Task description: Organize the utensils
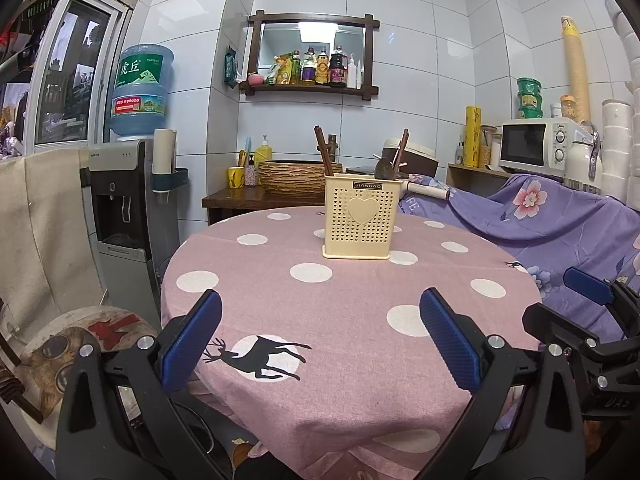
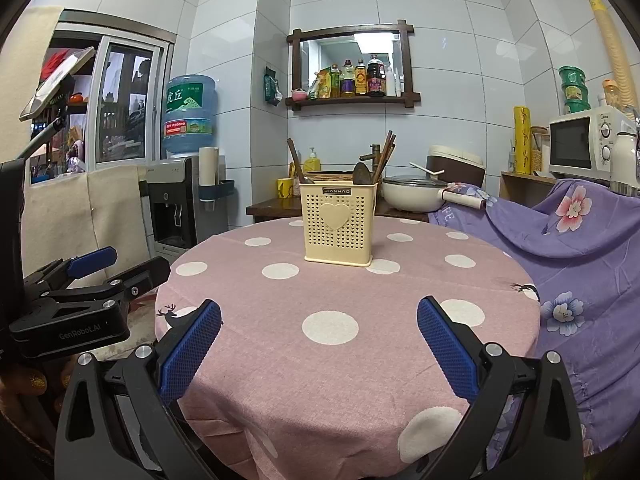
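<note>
Both wrist views face the utensil holder [image 1: 361, 216] across the round table [image 2: 344, 360] from its near edge — left view sits left, right view right.

At the left of your frame a water dispenser [image 1: 120, 200] carries a blue bottle [image 1: 141, 90]. High at centre a wooden shelf [image 1: 310, 89] holds sauce bottles [image 1: 320, 67]. A white microwave [image 1: 536, 147] sits at right, with purple flowered cloth [image 1: 552, 220] draped below it.

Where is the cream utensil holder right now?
In both wrist views the utensil holder stands upright toward the far side of the polka-dot table, centred ahead of both open grippers, chopsticks inside.
</note>
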{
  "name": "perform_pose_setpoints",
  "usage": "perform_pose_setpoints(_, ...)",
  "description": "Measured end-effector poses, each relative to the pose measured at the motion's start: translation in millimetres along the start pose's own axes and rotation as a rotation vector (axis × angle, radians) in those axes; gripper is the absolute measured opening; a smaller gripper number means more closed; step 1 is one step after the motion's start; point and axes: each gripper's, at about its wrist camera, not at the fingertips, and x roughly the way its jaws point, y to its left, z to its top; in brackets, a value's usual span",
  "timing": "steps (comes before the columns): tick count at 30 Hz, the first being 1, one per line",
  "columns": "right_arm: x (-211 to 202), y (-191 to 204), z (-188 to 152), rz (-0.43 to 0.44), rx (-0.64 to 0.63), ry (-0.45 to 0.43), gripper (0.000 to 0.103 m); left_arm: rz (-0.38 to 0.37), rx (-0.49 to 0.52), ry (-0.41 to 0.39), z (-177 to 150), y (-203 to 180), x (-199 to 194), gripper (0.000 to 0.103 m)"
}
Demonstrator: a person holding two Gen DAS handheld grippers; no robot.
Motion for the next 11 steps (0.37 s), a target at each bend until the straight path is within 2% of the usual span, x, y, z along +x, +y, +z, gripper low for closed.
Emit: perform_pose_setpoints(11, 2.3, 0.9, -4.9, 0.003, -0.001, 0.007, 0.097, 0.003, -0.007, 0.030, -2.3, 1.9, 4.2, 0.097)
